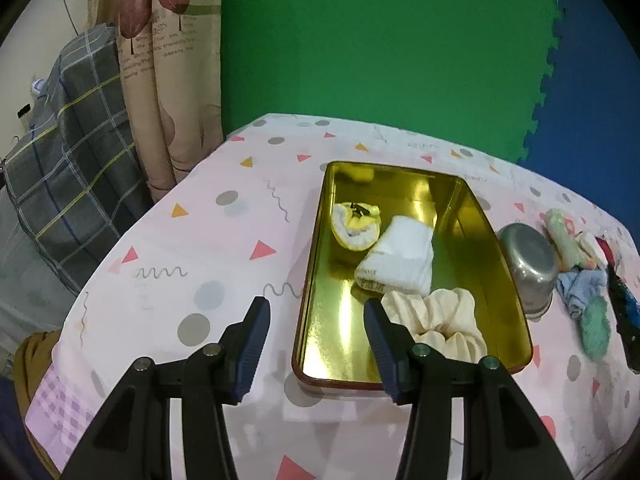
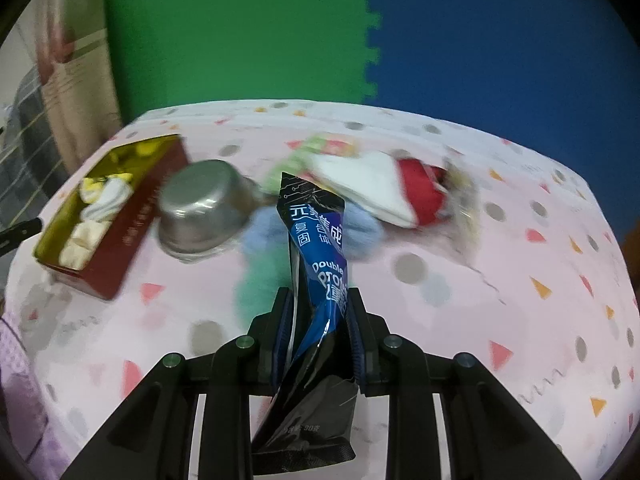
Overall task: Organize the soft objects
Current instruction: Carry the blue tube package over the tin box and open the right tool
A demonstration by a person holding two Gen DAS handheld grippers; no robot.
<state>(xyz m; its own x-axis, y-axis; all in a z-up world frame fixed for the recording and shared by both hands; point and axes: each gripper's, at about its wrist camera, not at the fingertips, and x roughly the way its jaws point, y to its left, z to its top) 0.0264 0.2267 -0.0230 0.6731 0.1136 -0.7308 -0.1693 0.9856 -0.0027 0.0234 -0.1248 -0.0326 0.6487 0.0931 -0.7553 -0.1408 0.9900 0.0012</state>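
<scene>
Since the right tool [image 2: 318, 332] only pinches that slick blue sachet [image 2: 316, 248] mid-body, it might slip; left tool [image 1: 316, 344] hangs apart, empty.

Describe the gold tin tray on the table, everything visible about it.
The tin tray is a shallow rectangular box, shiny gold inside and dark red outside, apparently metal. It lies flat and open on the patterned tablecloth. Inside are a yellow-and-white rolled cloth, a folded white cloth and a cream scrunchie. An overturned steel bowl sits right beside its right wall; contact is unclear. The open left gripper hovers at its near left corner, not touching it.
</scene>
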